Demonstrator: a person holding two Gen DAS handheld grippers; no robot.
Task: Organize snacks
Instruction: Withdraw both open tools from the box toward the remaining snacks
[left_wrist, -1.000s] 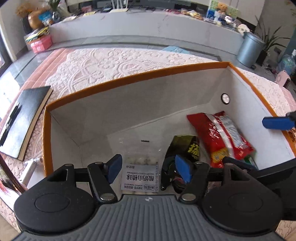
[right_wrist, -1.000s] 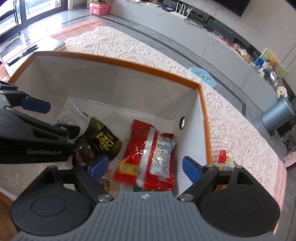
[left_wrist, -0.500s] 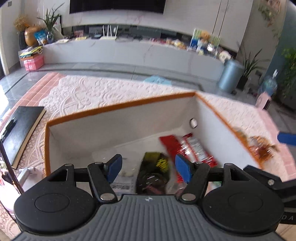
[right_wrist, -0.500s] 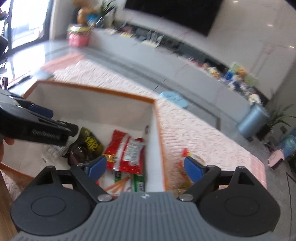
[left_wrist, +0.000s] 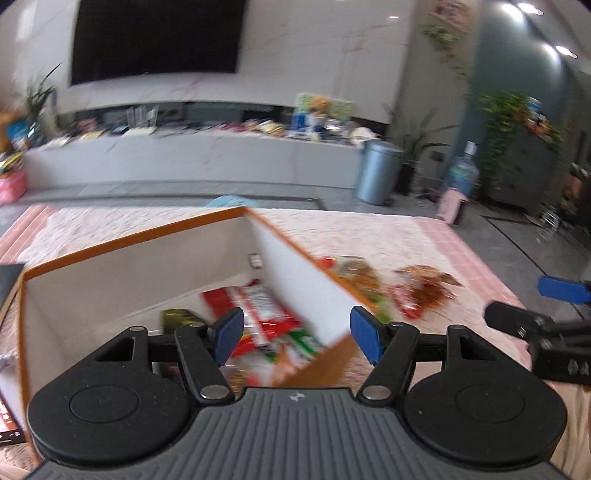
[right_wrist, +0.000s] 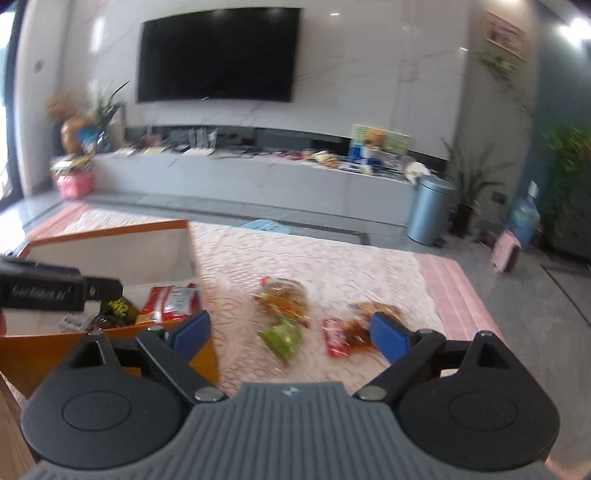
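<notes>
Right wrist view: pink lace tablecloth (right_wrist: 325, 258) spans the table. Orange-rimmed white box (right_wrist: 110, 254) is the landmark. Inside it lie a red snack packet (right_wrist: 171, 299) and a dark yellow-lettered packet (right_wrist: 120, 308). Just outside its right wall, on the cloth: clear-wrapped brown snack (right_wrist: 284, 295), green packet (right_wrist: 282, 336), red-and-amber packet (right_wrist: 345, 334). Left gripper (left_wrist: 297, 328) over the box's right wall, jaws apart, empty. Right gripper (right_wrist: 290, 330) over the loose snacks, jaws wide, empty.

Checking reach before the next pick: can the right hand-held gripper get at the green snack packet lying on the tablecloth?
Probably yes: the right hand-held gripper is open and the green packet lies uncovered ahead.
</notes>
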